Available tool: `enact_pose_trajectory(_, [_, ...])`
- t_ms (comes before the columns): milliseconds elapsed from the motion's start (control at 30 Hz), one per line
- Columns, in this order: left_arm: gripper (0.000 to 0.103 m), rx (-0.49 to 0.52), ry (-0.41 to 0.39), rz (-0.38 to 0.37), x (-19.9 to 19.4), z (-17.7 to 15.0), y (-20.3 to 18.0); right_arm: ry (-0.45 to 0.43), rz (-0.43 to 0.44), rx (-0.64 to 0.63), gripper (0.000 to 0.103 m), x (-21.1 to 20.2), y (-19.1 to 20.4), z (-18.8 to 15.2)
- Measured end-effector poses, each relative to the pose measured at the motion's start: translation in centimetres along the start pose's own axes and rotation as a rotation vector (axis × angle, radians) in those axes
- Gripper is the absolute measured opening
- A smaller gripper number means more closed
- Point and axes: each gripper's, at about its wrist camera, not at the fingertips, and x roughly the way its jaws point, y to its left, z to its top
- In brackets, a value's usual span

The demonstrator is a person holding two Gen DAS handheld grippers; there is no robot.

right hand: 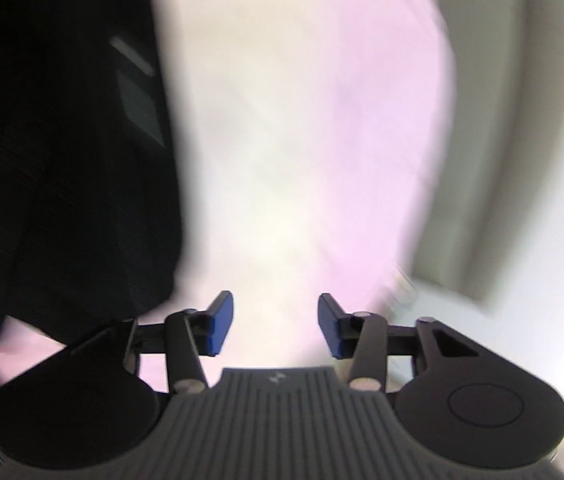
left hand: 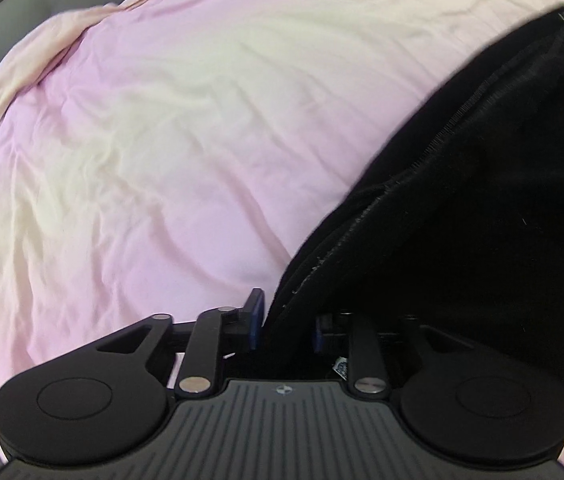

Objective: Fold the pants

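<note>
Pink bedsheet (left hand: 141, 160), wrinkled, black pants (left hand: 482, 200) lying across, possibly grey wall (right hand: 502, 120)

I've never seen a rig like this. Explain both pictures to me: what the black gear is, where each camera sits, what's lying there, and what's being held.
A person holds a two-finger gripper in each hand; a fisheye camera on each looks along its blue-padded fingers. The left gripper has black pants lying between its parted fingers on a pink sheet; whether the pads still pinch the cloth is hidden. The right gripper is open and empty, pants at its left. That view is blurred.
</note>
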Motion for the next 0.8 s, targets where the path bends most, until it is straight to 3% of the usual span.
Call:
enact_pose_trajectory(33, [0.057,-0.050,-0.004,0.003,0.2,0.0,0.8,0.014,-0.004,0.062,0.034,0.5,-0.4,-0.9])
enact_pose_trajectory(67, [0.062,-0.097,-0.014,0.002,0.3,0.0,1.6,0.006,0.034,0.146,0.034,0.5,-0.9,-1.7])
enact_pose_trajectory(167, [0.069,-0.195,-0.050,-0.014,-0.8,-0.5,2.7,-0.073,0.185,0.402,0.037,-1.4,-0.8,-4.8])
enact_pose_trajectory(267, [0.080,-0.214,-0.073,0.025,-2.3,-1.3,2.8,-0.152,0.357,0.663,0.041,-2.6,1.1,-4.3])
enact_pose_trajectory(333, [0.082,-0.213,-0.082,0.062,-3.6,-1.9,2.5,-0.191,0.467,0.848,0.046,-1.9,2.5,-6.5])
enact_pose_trajectory(400, [0.082,-0.239,-0.095,0.075,-5.1,-2.5,3.0,-0.205,0.570,1.074,0.061,-2.6,4.9,-8.8])
enact_pose_trajectory(467, [0.082,-0.316,-0.120,0.097,-6.5,-3.4,4.5,-0.196,0.681,1.284,0.061,-2.6,6.8,-11.4])
enact_pose_trajectory(600, [0.080,-0.515,-0.183,0.188,-9.9,-4.9,7.5,-0.175,0.834,1.539,0.062,-2.6,11.3,-13.8])
enact_pose_trajectory(633, [0.080,-0.542,-0.202,0.173,-10.7,-5.6,7.6,-0.169,0.872,1.598,0.062,-2.8,12.3,-14.3])
enact_pose_trajectory(767, [0.085,-0.602,-0.231,0.055,-11.9,-8.3,5.1,-0.158,1.001,1.841,0.080,-1.6,15.7,-16.0])
enact_pose_trajectory(800, [0.087,-0.613,-0.227,0.026,-11.5,-8.8,4.3,-0.160,1.037,1.895,0.080,-1.2,16.4,-16.4])
